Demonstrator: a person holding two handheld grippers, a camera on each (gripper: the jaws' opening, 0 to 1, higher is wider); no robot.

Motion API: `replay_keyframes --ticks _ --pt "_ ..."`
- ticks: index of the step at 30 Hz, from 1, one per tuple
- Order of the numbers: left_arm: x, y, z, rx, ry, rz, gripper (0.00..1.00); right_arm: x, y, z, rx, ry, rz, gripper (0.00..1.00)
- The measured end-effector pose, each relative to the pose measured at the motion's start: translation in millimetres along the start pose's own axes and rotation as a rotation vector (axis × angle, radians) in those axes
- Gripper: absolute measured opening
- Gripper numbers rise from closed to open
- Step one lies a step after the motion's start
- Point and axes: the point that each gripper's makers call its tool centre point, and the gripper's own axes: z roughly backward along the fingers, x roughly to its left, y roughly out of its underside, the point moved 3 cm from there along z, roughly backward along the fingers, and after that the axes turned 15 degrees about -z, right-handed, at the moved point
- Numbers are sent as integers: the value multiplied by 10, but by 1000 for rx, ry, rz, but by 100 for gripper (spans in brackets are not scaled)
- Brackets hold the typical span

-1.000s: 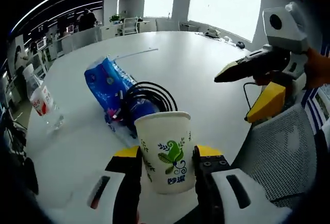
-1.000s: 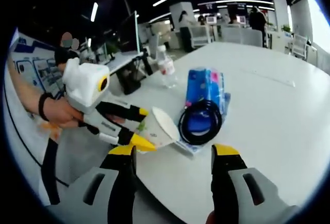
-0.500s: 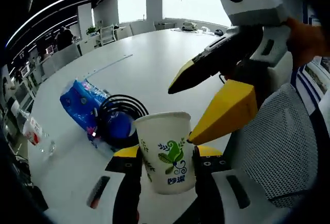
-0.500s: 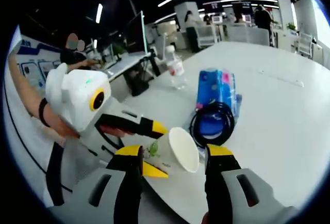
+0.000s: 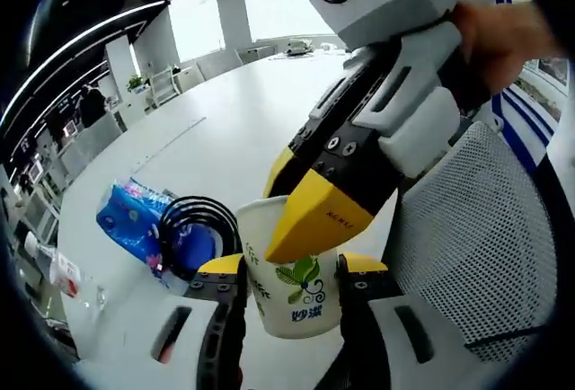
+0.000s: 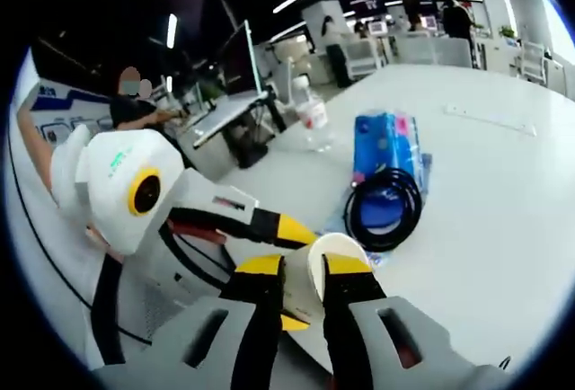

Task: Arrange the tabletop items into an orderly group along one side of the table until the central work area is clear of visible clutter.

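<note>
A white paper cup with a green leaf print sits upright between the jaws of my left gripper, which is shut on it. My right gripper reaches in from the upper right, and its yellow-tipped jaws pinch the cup's rim. In the right gripper view the cup tilts toward the camera, with my right gripper closed down on its wall. The left gripper's yellow fingertip shows beside it. A blue tissue pack lies on the white table, and a black cable coil rests partly on the pack.
A clear bottle with a red label stands near the table edge beyond the tissue pack and coil. A grey mesh chair is close by on the right. Desks, monitors and people fill the room behind.
My right gripper has closed in from apart and narrowed its jaws onto the cup's rim. The left gripper still holds the cup, and both views have shifted with the hands.
</note>
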Motion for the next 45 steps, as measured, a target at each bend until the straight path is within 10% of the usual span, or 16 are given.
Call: replay_keyframes --ticks 15,45 --pt "-20 -14 -17 -6 7 -37 40 88 37 -10 -8 -32 -54 1" --pt "367 341 201 30 -139 148 42 156 -228 -312 -11 -8 31 0"
